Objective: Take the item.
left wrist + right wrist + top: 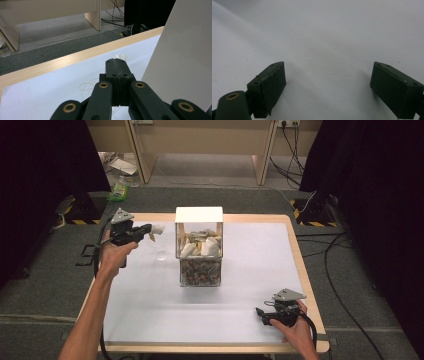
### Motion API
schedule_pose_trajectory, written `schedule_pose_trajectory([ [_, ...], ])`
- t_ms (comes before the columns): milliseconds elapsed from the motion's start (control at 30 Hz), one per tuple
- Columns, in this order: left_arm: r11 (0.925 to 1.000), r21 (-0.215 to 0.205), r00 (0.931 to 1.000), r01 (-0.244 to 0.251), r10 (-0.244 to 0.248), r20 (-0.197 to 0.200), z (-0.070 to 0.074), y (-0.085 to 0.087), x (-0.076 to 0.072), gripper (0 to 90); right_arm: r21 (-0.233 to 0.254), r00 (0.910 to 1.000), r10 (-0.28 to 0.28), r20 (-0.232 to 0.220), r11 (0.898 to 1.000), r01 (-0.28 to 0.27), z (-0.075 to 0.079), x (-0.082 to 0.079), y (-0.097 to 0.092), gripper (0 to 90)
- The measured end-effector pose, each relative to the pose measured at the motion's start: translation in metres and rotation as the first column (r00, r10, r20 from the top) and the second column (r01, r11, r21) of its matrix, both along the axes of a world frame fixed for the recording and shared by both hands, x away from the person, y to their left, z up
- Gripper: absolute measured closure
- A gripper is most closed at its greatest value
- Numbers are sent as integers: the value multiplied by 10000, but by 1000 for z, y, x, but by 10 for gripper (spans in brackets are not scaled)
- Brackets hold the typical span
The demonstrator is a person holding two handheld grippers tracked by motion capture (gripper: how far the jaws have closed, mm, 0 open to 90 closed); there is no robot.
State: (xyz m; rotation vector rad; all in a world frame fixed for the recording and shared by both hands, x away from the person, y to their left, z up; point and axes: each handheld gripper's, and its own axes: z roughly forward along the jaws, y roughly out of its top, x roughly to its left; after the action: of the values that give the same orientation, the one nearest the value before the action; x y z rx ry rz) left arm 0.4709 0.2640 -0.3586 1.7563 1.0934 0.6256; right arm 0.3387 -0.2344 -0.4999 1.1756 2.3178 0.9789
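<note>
While clamped in the left hand-held gripper [148,233], a white packet [158,229] hangs beside the box [199,247].

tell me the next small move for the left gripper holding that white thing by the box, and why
Probably carry it right, over the clear box. The left gripper is shut on a small white piece just left of the box, whose upper section already holds similar white pieces. Its white lid may cover the top; whether it blocks the way in, I can't tell. The right gripper rests open on the table.

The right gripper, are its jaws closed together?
No, in the right gripper view the right gripper's jaws stand wide apart over the white table surface.
</note>
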Motion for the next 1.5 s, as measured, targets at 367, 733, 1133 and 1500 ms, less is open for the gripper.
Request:
schedule_pose_trajectory([
  [367,9999,27,9998,-163,163,-120,-22,-1,4,895,-21,10000,36,32,10000,-35,0,0,0,136],
  [733,9992,310,9991,-241,251,-336,-36,-4,8,895,10,10000,-10,-10,10000,10,0,0,0,136],
  [1133,9980,525,9976,-364,394,-574,-44,-4,11,884,14,10000,-21,-25,10000,22,0,0,0,135],
  [1500,9984,205,9977,-536,544,-402,-36,-5,7,648,-6,10000,-1,1,10000,1,0,0,0,135],
])
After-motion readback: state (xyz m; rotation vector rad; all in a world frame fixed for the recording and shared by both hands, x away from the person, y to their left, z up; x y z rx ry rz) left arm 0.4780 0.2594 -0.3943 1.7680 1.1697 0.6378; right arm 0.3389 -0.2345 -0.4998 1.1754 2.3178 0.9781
